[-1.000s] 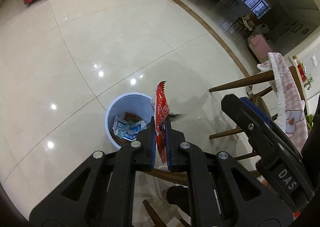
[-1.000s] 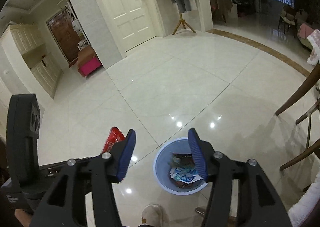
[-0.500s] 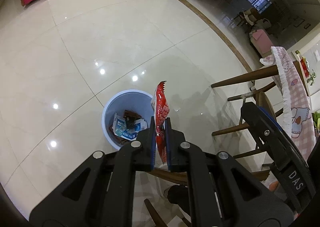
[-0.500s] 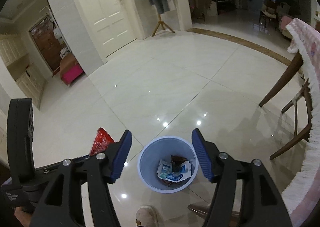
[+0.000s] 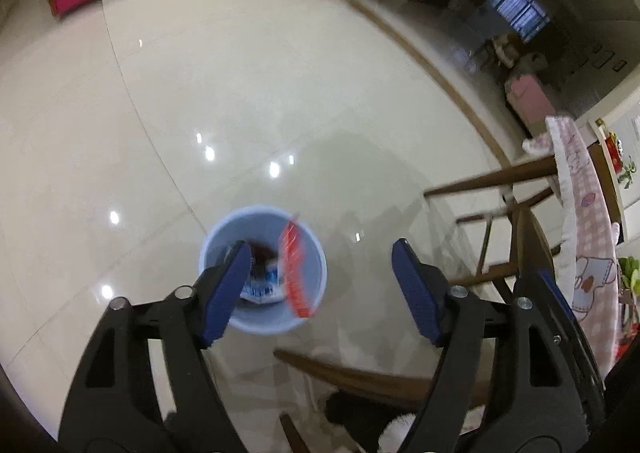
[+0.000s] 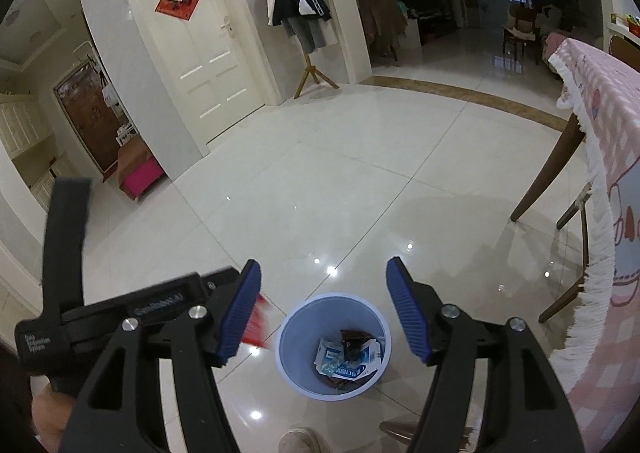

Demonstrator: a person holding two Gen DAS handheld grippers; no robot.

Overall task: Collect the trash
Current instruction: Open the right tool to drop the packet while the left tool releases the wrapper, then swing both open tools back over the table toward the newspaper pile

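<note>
My left gripper point(image 5: 322, 245) hangs above the light blue bin point(image 5: 264, 327), its jaws opening wide with nothing pressed between them. A red snack wrapper point(image 5: 294, 273), blurred, drops free over the bin's mouth. In the right wrist view the same wrapper point(image 6: 258, 323) shows as a red smear just left of the bin point(image 6: 288, 353), partly hidden behind one blue finger. My right gripper point(image 6: 323, 264) is also over the bin, jaws opening and empty. Inside the bin lie a blue-and-white carton point(image 6: 348, 365) and a dark wrapper.
A table with a pink checked cloth point(image 6: 600, 125) and wooden chair legs point(image 5: 480, 181) crowd the right side. A shoe point(image 6: 300, 441) stands just in front of the bin. A coat stand point(image 6: 312, 69) and a pink stool point(image 6: 140, 177) are far off across the glossy tile floor.
The left jaws, shut on the red wrapper before, have sprung apart and the wrapper is falling toward the bin. The right gripper has shifted sideways and its jaws stand a little wider.
</note>
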